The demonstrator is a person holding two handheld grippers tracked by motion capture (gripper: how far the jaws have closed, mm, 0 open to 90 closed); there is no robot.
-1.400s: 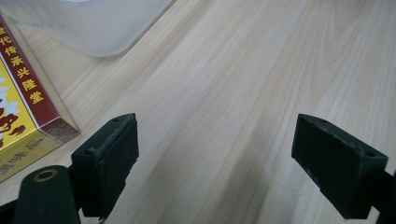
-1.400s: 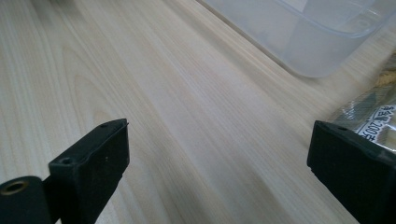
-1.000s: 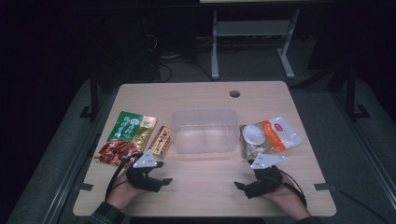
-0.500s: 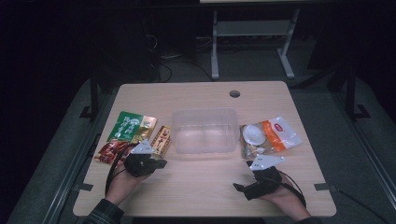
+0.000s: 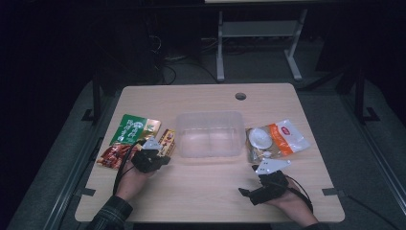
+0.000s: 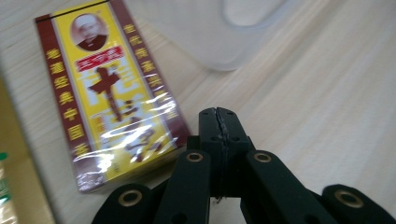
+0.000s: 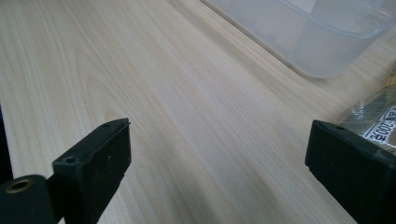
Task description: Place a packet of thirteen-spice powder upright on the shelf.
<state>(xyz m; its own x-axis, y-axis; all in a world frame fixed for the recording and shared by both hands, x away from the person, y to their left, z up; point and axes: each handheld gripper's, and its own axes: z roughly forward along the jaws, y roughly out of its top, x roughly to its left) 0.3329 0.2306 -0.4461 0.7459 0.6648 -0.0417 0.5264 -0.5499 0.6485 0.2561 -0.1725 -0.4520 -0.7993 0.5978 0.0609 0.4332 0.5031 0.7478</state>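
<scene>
Beside the clear plastic tub, at its left end, my left gripper sits with its jaws pressed flat together on nothing, its tips just right of the small yellow-and-red box, which lies flat on the table between the tub and the green-and-red pouch. My worry is that closed jaws cannot take the box: if I push on like this I may only nudge it against the pouch or shove it askew, and its glossy wrap looks slippery, so a shallow pinch on one edge could let it slide out. My left hand comes in low, the gripper angled forward and down. My right gripper rests on the table near the front edge with its jaws wide apart over bare wood, short of the white-and-orange packet.
</scene>
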